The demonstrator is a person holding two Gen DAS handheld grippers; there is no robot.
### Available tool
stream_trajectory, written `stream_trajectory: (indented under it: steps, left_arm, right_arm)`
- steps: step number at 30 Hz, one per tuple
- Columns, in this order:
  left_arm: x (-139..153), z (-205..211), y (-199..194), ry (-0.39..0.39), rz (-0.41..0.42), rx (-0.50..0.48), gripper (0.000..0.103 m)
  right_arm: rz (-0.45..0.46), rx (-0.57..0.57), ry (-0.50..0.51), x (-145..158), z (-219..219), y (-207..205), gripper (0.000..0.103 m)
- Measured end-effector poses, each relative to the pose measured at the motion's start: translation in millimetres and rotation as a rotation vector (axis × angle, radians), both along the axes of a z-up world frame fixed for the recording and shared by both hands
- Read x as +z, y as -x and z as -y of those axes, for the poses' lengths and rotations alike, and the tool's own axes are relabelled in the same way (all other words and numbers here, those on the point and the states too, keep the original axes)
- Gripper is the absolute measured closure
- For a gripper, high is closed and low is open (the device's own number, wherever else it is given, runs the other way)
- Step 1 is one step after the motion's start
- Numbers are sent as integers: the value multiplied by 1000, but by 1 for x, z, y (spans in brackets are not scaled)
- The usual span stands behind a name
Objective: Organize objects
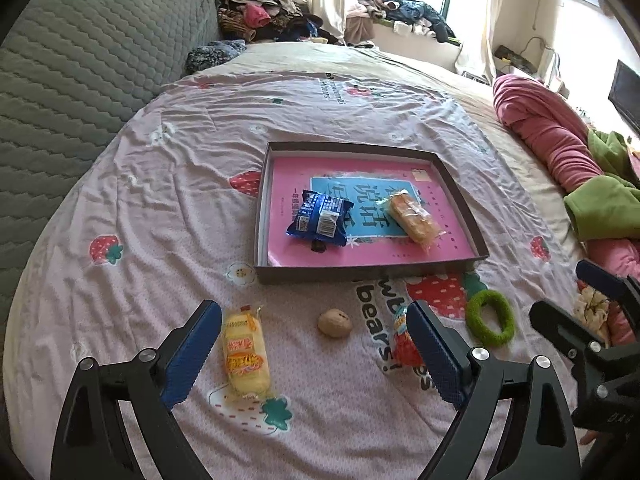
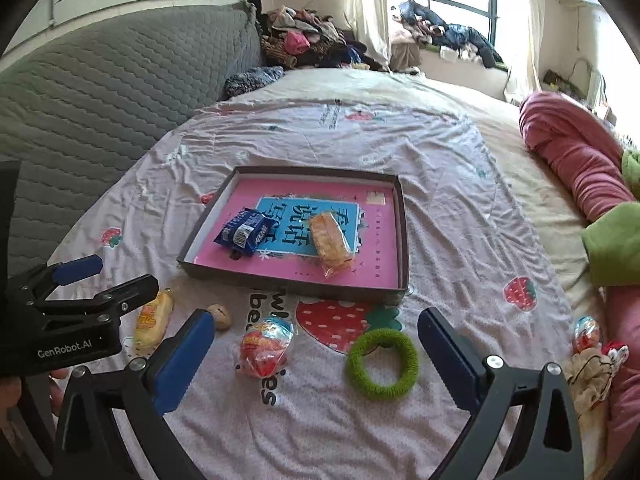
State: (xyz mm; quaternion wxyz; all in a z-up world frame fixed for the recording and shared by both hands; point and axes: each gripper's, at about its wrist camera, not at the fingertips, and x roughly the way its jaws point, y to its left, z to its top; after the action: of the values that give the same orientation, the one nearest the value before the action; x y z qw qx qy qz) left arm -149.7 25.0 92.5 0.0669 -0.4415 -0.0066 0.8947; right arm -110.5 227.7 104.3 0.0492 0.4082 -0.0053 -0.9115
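Only right view: second foil-wrapped egg toy (image 2: 586, 334) by pink blanket.
Only left view: nothing extra.
My left gripper (image 1: 316, 354): wide, empty.
My right gripper (image 2: 316, 354): wide, empty.

pink strawberry-print sheet (image 1: 160, 200), green ring (image 2: 382, 364), blue packet (image 1: 320, 218).

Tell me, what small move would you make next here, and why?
Probably lower the left gripper onto the yellow cake and close. Both grippers are open and empty, the tray already holds two snacks, and the cake lies on the sheet just by the left finger.
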Motion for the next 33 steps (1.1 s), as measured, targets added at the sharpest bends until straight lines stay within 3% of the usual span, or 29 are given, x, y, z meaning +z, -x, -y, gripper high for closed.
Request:
stream_trajectory:
  steps: [22,33]
  left_arm:
    - [31,26,-68,-36,-75,-15,8]
    - [14,45,-98,-96,-60,-13,8]
  right_arm:
    - [-75,38,45,33,15,-66,0]
    - [-125,63,79,23,27,-98,0]
